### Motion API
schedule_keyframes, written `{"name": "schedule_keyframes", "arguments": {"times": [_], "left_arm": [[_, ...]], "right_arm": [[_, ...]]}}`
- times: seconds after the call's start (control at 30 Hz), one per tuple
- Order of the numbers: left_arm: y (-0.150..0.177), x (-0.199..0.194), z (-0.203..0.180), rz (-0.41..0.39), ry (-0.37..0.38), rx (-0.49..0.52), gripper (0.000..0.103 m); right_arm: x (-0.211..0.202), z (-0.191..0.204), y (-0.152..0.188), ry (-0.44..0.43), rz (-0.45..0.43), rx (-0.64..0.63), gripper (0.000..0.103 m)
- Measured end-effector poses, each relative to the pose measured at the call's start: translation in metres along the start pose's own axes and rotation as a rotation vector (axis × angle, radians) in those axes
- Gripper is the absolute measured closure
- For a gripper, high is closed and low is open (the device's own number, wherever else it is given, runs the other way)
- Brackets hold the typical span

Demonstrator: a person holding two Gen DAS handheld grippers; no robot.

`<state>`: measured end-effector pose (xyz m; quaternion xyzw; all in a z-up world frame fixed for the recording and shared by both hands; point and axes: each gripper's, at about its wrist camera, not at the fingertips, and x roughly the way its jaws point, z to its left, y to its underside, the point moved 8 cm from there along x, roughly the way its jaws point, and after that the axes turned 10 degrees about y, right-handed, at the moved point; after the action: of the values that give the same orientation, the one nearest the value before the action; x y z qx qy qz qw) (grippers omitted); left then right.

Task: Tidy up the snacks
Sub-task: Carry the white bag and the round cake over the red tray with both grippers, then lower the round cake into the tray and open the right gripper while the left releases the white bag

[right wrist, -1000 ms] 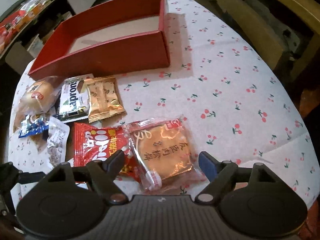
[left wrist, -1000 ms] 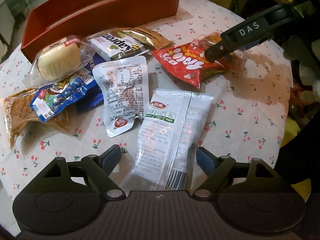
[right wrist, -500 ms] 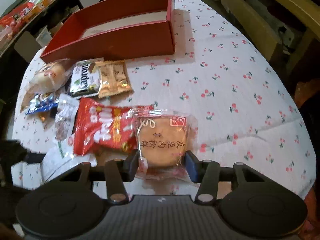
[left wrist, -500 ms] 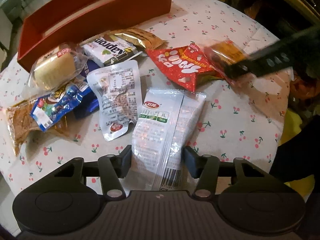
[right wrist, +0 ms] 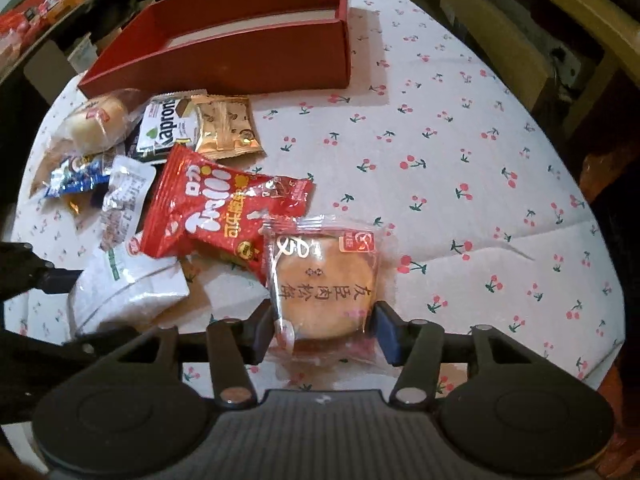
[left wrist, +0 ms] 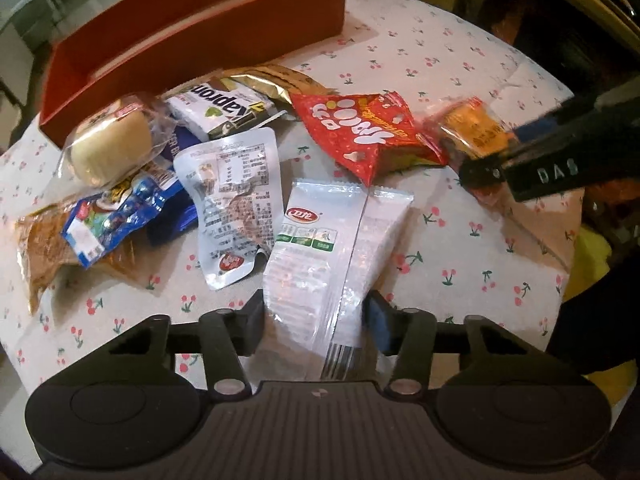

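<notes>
My left gripper [left wrist: 316,326] is shut on the near end of a white snack packet [left wrist: 328,256], which lies flat towards the snack pile. My right gripper [right wrist: 322,326] is shut on a clear-wrapped round meat-floss cake [right wrist: 324,276] and holds it just above the cloth. The cake also shows in the left wrist view [left wrist: 474,130], with the right gripper [left wrist: 496,168] at the right. The white packet also shows in the right wrist view [right wrist: 128,284]. A long red box [right wrist: 248,52] stands open at the far side of the table.
Loose snacks lie between the grippers and the box: a red chip bag [right wrist: 216,208], a gold packet [right wrist: 224,128], a Kapron packet [right wrist: 168,128], a wrapped bun [left wrist: 112,144], a silver pouch [left wrist: 232,200], a blue packet [left wrist: 116,216]. The round table's edge [right wrist: 600,280] drops off at right.
Both grippers have closed from open: the left onto the white packet, the right onto the round cake. The right gripper has drawn back with the cake, away from the red bag.
</notes>
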<state>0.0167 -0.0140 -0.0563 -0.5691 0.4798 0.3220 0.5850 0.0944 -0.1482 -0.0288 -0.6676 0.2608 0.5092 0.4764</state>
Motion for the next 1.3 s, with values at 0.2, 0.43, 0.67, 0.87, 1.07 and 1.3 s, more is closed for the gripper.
{"name": "schedule_keyframes", "arguments": {"times": [0.2,0.43,0.67,0.87,1.07,1.3], "left_arm": [[0.008,-0.011,0.000,-0.010,-0.030,-0.029,0.052],[0.015,-0.034,0.002,-0.042,-0.063,-0.071,0.053],[-0.015,-0.069,0.010,-0.145,-0.031,-0.101,0.053],[-0.063,-0.073,0.046,-0.206,-0.032,-0.155,0.053],[-0.106,-0.066,0.081,-0.238,-0.040,-0.223,0.053],[-0.143,-0.058,0.109,-0.262,-0.081,-0.271,0.053]], "right_arm": [[-0.017,0.007,0.010,-0.014,-0.044,-0.003,0.054],[-0.049,0.021,0.003,-0.064,-0.122,-0.003,0.054],[-0.070,0.036,-0.026,-0.076,-0.184,0.016,0.054],[-0.065,0.054,-0.078,-0.087,-0.218,0.034,0.054],[-0.053,0.057,-0.129,-0.091,-0.240,0.081,0.054],[-0.034,0.059,-0.176,-0.071,-0.251,0.105,0.054]]}}
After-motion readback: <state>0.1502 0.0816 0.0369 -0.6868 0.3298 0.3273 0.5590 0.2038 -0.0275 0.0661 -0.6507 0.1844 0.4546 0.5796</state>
